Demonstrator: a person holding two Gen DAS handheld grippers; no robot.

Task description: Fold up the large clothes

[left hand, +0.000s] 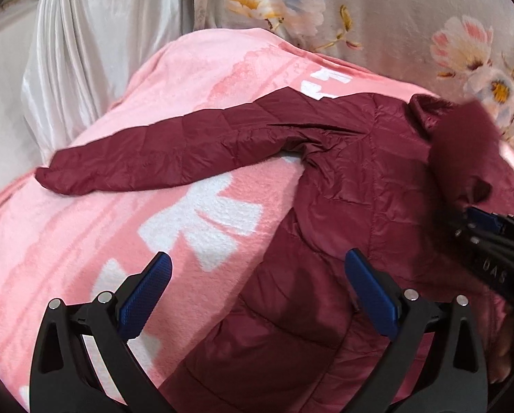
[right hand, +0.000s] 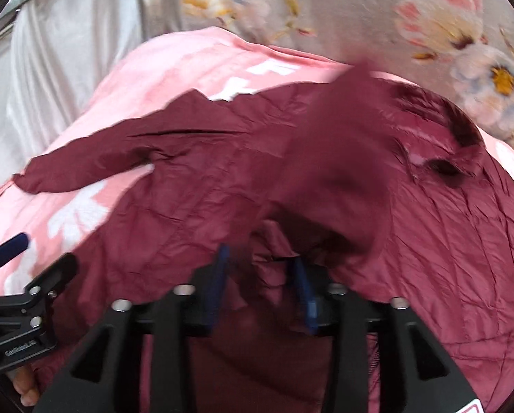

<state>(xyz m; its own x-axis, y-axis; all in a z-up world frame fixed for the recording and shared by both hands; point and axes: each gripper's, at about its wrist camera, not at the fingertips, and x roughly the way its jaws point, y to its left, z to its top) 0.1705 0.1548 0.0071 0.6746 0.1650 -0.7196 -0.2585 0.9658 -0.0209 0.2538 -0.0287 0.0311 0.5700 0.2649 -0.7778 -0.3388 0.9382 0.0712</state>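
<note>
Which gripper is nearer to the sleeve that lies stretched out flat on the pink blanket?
Left. The left gripper hangs over the blanket just below the outstretched sleeve; the right gripper is over the jacket body, farther away.

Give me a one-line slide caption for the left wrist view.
Open left tool hovers over a maroon puffer jacket on a pink blanket, one sleeve stretched out.

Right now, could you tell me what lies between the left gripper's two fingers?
In the left wrist view, the left gripper stands open over the pink blanket and the maroon jacket hem.
</note>
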